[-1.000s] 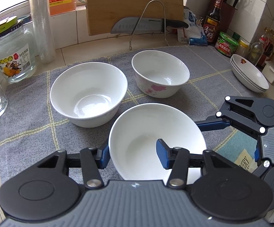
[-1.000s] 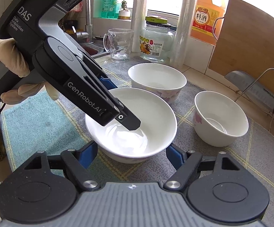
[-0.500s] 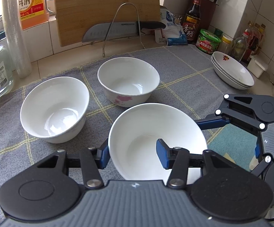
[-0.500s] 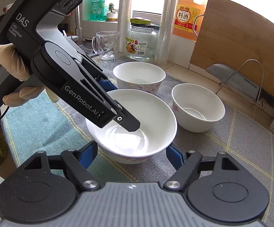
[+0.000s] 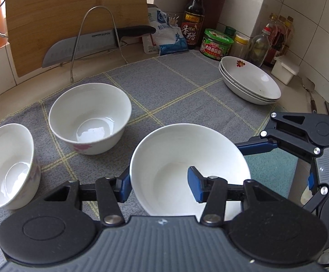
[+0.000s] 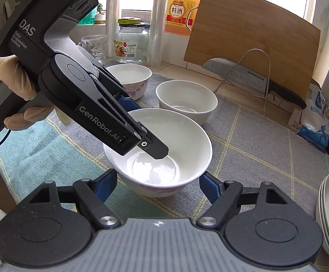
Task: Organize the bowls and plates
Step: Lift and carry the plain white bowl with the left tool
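A plain white bowl (image 5: 175, 158) hangs just above the grey checked cloth (image 5: 187, 86). My left gripper (image 5: 158, 187) is shut on its near rim, one pad inside and one outside. In the right wrist view the same bowl (image 6: 182, 140) sits between the pads of my right gripper (image 6: 157, 185), which is shut on its lower wall. Two more white bowls stand on the cloth: one with pink flowers (image 5: 89, 117) and one at the left edge (image 5: 8, 163). A stack of shallow plates (image 5: 250, 81) rests at the far right.
A cutting board (image 5: 73, 11) and a knife (image 5: 85, 47) on a wire rack stand at the back. Bottles and a green tin (image 5: 216, 44) crowd the right corner. A glass jar (image 6: 130, 43) and a mug (image 6: 94, 45) are by the window. A teal cloth (image 6: 28, 154) lies at the near side.
Both grippers have carried the white bowl to the right across the cloth, away from the two standing bowls and nearer the plate stack. Neither grip has changed.
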`<state>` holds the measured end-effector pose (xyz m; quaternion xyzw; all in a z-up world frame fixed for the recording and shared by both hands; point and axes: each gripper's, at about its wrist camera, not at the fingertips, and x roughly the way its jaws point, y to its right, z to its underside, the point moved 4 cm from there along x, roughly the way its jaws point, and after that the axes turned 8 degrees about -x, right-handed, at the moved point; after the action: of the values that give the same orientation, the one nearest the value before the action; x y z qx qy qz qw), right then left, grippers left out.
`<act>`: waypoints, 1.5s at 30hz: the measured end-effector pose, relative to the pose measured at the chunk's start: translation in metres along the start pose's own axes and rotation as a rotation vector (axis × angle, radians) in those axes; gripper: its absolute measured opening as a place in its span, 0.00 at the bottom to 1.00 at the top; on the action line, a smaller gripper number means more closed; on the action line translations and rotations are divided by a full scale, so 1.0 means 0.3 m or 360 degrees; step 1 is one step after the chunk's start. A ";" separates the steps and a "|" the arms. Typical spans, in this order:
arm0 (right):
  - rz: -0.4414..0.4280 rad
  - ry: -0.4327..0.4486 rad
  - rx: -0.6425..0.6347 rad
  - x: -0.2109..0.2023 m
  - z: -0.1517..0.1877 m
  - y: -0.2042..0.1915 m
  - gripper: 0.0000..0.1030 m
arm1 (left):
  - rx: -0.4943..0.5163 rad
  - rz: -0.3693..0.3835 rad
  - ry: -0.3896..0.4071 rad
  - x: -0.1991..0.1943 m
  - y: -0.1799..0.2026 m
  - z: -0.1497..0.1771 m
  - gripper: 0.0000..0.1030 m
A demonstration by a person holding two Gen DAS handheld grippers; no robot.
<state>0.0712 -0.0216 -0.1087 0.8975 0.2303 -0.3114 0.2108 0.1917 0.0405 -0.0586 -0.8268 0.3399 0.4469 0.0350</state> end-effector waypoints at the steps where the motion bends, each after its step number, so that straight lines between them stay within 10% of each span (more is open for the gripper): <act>1: 0.0007 -0.0005 0.0006 -0.005 0.007 0.006 0.81 | 0.0005 0.0011 -0.0004 0.007 0.008 -0.002 0.48; 29: 0.0044 -0.0074 0.0101 0.006 0.091 0.086 0.81 | 0.0021 0.0075 -0.0036 0.116 0.090 -0.007 0.49; 36: 0.0029 -0.0008 0.0120 -0.012 0.086 0.087 1.00 | 0.0042 0.0047 0.0017 0.096 0.096 -0.004 0.79; 45: 0.0044 -0.0007 0.0098 -0.031 0.068 0.086 1.00 | 0.0004 -0.0032 0.0120 0.035 0.077 -0.017 0.87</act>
<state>0.0692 -0.0557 -0.1112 0.9060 0.2078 -0.3173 0.1878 0.1856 0.0153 -0.0579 -0.8464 0.3331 0.4147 0.0277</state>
